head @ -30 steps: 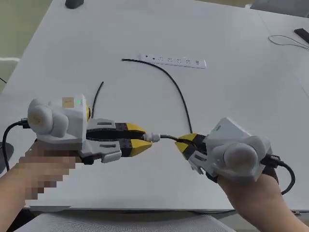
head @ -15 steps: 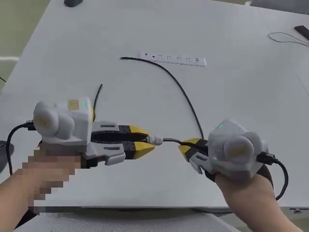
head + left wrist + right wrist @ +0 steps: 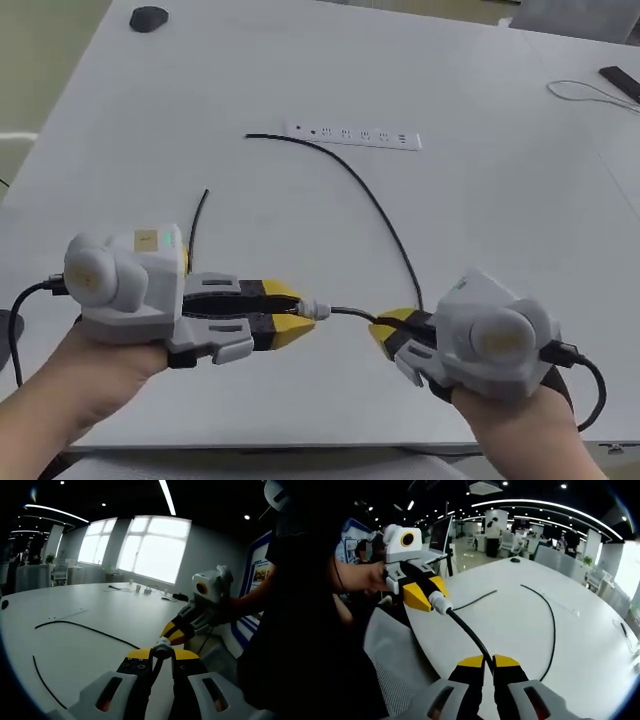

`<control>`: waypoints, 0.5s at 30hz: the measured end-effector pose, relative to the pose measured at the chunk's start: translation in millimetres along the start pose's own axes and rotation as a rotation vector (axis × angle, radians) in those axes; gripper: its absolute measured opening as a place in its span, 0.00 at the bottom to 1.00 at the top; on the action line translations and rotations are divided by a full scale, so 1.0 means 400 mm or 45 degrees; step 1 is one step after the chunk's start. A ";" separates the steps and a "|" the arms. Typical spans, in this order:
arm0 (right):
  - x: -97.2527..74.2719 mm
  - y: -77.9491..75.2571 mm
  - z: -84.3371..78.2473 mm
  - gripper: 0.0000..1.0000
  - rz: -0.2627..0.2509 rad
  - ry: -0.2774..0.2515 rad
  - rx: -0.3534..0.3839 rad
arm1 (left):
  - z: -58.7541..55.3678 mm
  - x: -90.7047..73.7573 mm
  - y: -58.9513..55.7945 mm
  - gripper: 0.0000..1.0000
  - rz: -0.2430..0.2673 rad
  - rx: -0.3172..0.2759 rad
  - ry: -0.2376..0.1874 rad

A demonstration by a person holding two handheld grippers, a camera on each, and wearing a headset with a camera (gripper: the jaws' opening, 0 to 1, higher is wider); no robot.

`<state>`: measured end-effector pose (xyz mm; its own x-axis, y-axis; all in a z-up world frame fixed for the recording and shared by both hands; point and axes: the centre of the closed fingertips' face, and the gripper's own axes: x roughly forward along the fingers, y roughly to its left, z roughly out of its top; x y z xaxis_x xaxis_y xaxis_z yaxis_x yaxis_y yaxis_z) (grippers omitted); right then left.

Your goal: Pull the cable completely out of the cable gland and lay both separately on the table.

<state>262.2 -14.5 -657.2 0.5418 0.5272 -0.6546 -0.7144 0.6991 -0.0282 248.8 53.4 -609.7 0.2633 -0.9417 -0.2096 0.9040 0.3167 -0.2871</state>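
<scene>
Your L gripper (image 3: 298, 313) has its jaws clamped on the cable gland (image 3: 316, 311). Just R of the gland, your R gripper (image 3: 381, 332) pinches the cable (image 3: 385, 215), whose end sits inside the gland.

A broad white table (image 3: 480, 210) runs away from me, mostly bare. A white power strip (image 3: 352, 135) lies flat across its middle. Nearer the left side a short thin black wire (image 3: 197, 218) lies loose on its own, well apart from the strip. At the far left corner sits a small dark rounded object (image 3: 148, 17), perhaps a mouse. Out by the far right edge a thin pale cord (image 3: 575, 90) trails beside a dark flat thing (image 3: 620, 78). Bright windows (image 3: 150, 547) line one wall.
</scene>
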 end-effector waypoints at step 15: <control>-0.004 0.094 0.120 0.09 -0.006 -0.016 -0.506 | -0.001 0.000 0.005 0.15 0.022 0.029 0.030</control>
<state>255.6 34.2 -620.9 0.5490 0.5323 -0.6444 -0.8263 0.4616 -0.3227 250.5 54.3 -610.8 0.2716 -0.9330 -0.2362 0.9069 0.3303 -0.2616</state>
